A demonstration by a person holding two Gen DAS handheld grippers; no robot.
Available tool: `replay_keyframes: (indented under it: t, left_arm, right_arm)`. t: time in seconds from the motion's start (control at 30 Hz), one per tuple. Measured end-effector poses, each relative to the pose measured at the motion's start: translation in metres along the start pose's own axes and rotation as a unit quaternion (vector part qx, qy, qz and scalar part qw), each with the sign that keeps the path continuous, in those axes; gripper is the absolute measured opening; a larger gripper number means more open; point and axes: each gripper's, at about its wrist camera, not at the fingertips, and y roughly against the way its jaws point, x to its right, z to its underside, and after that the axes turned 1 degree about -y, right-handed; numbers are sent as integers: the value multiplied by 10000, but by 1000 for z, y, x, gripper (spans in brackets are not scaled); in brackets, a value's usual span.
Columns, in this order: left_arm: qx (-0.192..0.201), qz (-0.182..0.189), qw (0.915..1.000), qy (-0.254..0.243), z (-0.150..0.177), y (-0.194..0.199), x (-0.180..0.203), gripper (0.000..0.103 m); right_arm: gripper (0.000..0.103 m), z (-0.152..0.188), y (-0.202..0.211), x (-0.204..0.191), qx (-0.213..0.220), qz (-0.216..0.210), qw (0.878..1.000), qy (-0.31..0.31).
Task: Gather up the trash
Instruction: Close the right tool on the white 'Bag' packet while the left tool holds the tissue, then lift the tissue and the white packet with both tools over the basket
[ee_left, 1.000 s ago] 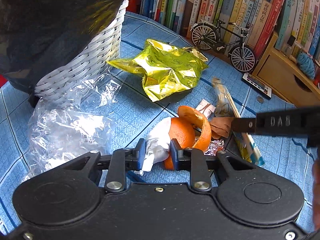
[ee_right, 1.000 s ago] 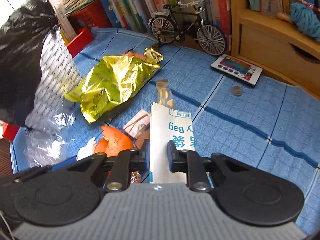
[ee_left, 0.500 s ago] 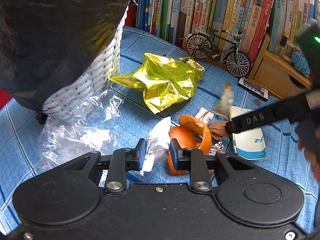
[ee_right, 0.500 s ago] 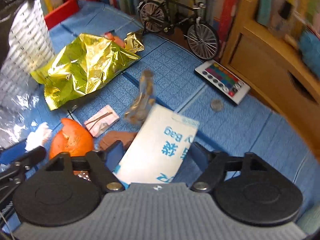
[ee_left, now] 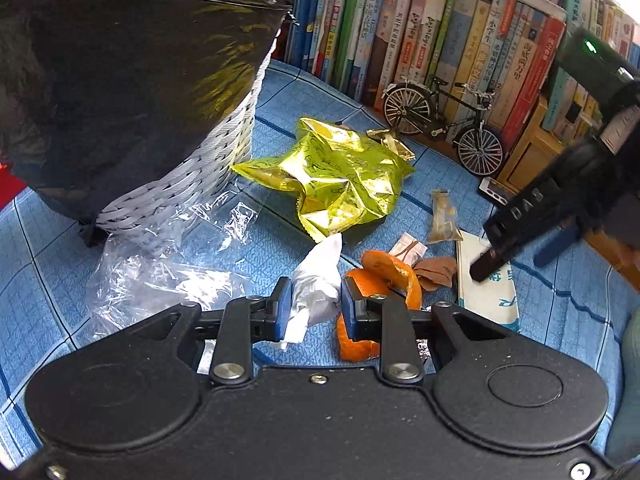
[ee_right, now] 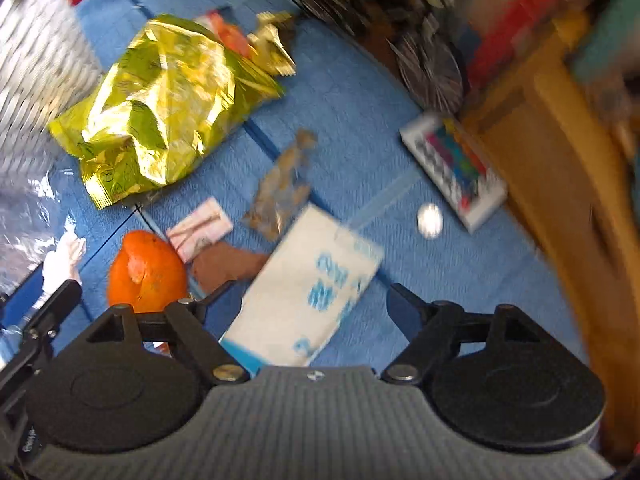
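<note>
Tissue [ee_left: 316, 284], soft and light, sits clamped between left gripper [ee_left: 313, 309] jaws; right gripper [ee_right: 308, 304] jaws just opened, straddling flat white bag [ee_right: 308, 280].

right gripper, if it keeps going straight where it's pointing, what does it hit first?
Most likely the white paper bag. The right gripper points down at it with its jaws wide, having just been opening, and the bag lies on the blue mat between them. The frame is blurred, so the gap is unclear.
</note>
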Motion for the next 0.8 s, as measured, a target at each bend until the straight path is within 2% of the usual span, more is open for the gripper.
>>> replay_keyframes:
  t: [0.1,0.33,0.47,0.6,0.8]
  left_arm:
    - [10,-4,10000,-26,-1,-1,-1,25]
    - [31,-76,10000,-45,-3,-2,0,25]
    - [153,-82,9997,-147,-5,1,5,25]
    - [280,-40,9993,-226,-7,6,9,25]
    - [452,-67,9987,-217,-10,13,11,25]
  right_arm:
    - [88,5,-6,5,-142,-114,9996,-204]
    - [88,14,-22,-3,186,-473,9984,-260]
    - [71,26,-22,-12,359,-365,9986,-150]
    - [43,38,-6,-18,462,-409,9980,-112]
    - [32,43,23,-22,695,-448,9965,116]
